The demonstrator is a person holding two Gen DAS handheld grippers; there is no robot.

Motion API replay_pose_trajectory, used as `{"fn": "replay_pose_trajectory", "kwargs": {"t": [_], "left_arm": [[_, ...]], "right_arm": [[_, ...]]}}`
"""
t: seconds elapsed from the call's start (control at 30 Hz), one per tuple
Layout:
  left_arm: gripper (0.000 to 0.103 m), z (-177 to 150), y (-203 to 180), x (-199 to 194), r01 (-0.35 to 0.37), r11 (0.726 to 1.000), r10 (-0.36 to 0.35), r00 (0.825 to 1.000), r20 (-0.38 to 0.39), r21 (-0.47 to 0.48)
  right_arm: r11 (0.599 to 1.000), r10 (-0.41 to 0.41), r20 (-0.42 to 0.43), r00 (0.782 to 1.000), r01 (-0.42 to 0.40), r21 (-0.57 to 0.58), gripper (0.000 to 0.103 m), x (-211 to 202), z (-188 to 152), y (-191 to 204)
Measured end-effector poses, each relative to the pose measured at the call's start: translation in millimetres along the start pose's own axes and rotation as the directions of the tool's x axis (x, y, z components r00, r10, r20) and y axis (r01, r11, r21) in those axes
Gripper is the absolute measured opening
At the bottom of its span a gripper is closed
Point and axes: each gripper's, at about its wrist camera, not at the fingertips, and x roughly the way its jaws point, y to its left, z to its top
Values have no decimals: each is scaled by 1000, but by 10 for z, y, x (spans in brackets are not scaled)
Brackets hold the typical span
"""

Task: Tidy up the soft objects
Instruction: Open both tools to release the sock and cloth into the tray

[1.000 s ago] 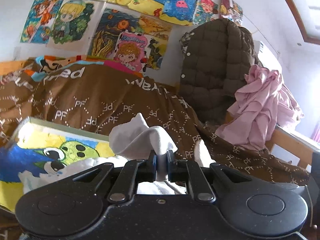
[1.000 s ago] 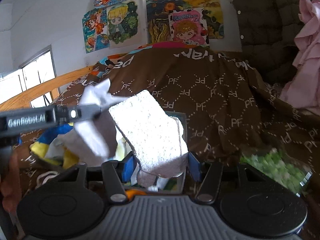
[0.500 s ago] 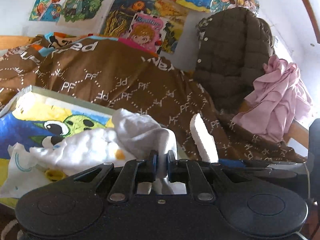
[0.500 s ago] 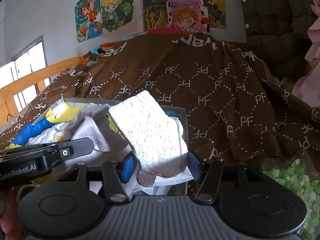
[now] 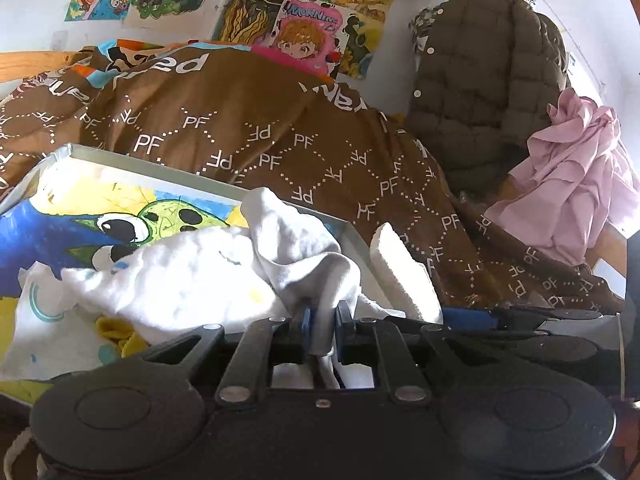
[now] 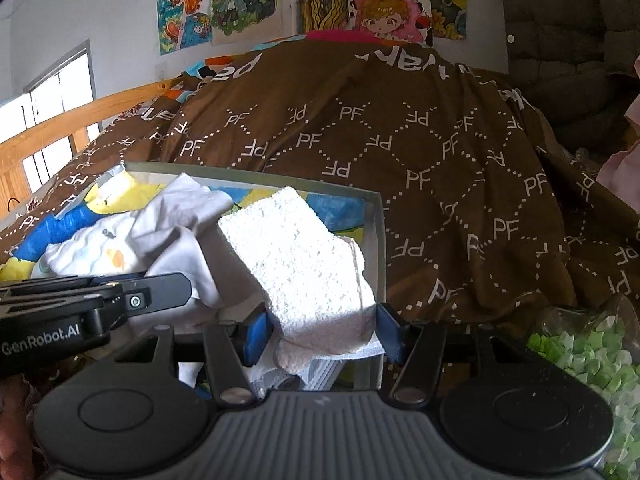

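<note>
place: bedroom | cues: bed quilt [image 6: 400, 152], wall posters [image 5: 304, 36], hung jacket [image 5: 484, 80]

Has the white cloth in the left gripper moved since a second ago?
Yes. The white cloth, pinched by the left gripper, has come down into the shallow cartoon-printed box.

White cloth [image 5: 304, 248] is bunching up in crumpled folds, one fold running between the left fingers [image 5: 306, 330] and the rest spilling ahead of them into the box [image 6: 374, 240]. White sponge [image 6: 296, 256], a coarse porous block, is sitting tilted between the right fingers [image 6: 256, 334], its far end reaching over the box.
</note>
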Motion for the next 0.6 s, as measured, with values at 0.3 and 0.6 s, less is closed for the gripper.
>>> {"fn": "replay_pose_trajectory", "kwargs": {"t": [0.3, 0.6], "left_arm": [[15, 2, -10, 19, -4, 1000, 4, 1000, -24, -2], [23, 20, -35, -6, -31, 1000, 31, 998, -56, 4]], "right_arm": [[1000, -2, -21, 1000, 2, 4, 61, 31, -12, -11], [1000, 2, -28, 1000, -2, 14, 66, -6, -14, -52]]}}
